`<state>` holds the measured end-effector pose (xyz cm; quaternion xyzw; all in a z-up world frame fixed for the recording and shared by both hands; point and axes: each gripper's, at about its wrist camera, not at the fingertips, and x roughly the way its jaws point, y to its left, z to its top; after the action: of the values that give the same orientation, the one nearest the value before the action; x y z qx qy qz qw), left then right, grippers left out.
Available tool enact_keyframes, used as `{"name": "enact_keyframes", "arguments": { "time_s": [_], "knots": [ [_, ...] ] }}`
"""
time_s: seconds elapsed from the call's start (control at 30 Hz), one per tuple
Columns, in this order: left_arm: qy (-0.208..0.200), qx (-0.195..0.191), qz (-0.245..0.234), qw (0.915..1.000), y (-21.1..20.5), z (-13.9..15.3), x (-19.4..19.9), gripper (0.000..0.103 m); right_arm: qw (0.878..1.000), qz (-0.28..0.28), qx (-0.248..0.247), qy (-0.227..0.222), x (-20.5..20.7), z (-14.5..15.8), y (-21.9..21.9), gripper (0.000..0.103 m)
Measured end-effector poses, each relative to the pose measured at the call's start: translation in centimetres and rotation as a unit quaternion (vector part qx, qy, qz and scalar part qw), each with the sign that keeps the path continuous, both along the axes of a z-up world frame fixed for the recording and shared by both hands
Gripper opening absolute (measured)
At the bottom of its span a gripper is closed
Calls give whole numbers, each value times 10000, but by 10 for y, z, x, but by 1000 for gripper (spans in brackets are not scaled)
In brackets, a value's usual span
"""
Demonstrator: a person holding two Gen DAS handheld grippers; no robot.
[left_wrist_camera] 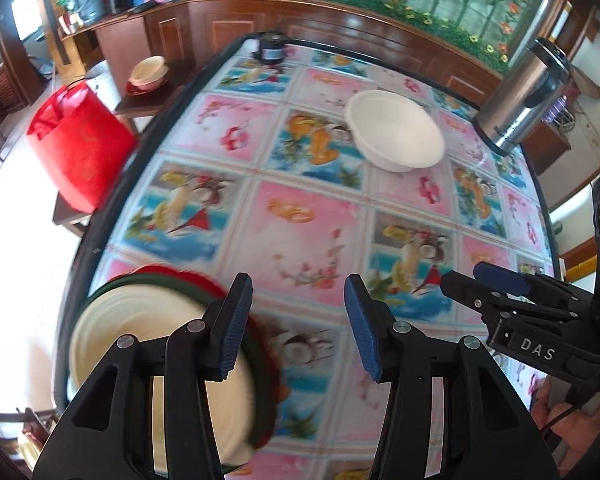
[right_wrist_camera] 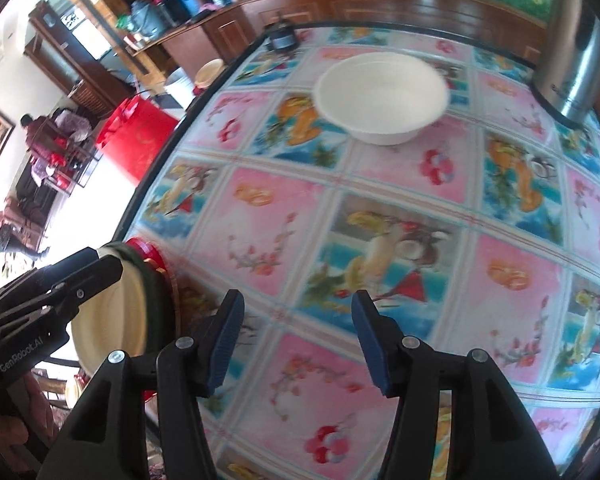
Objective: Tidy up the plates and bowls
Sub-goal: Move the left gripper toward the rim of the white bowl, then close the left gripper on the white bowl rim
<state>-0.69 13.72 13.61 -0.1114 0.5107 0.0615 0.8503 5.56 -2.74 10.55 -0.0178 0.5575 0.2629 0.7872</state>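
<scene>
Both jaws spread, empty: left gripper (left_wrist_camera: pixel 298 316), right gripper (right_wrist_camera: pixel 298 336). Wide white plastic-looking bowl (right_wrist_camera: pixel 381 98) sits far-centre on floral tablecloth (right_wrist_camera: pixel 380 280); likely light, rigid, slick — pinch its rim. Stacked cream plates (left_wrist_camera: pixel 160 364) at near-left edge.

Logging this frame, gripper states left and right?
Left gripper: open, holding nothing, over the stack of plates.
Right gripper: open, holding nothing, above the tablecloth.
</scene>
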Motion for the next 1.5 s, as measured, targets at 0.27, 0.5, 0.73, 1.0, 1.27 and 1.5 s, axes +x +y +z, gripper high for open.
{"name": "enact_keyframes", "arguments": {
  "time_s": [0.27, 0.5, 0.73, 1.0, 1.27, 1.5],
  "knots": [
    [13, -241, -209, 9995, -47, -10, 78, 48, 9981, -566, 211, -121, 55, -2, -41, 58],
    [-5, -237, 197, 9995, -43, -21, 137, 48, 9954, -814, 444, -224, 108, -8, -50, 61],
    [108, -329, 477, 9983, -29, -42, 189, 48, 9955, -835, 327, -301, 161, -21, -41, 62],
    [325, -321, 618, 9970, -21, -70, 217, 48, 9962, -798, 236, -251, 187, -37, -36, 63],
    [603, -263, 653, 9957, -20, -89, 234, 48, 9977, -629, 58, -264, 205, -44, -29, 59],
    [664, -184, 573, 9960, -22, -98, 241, 48, 9991, -358, -145, -173, 210, -53, -20, 13]
  ]
}}
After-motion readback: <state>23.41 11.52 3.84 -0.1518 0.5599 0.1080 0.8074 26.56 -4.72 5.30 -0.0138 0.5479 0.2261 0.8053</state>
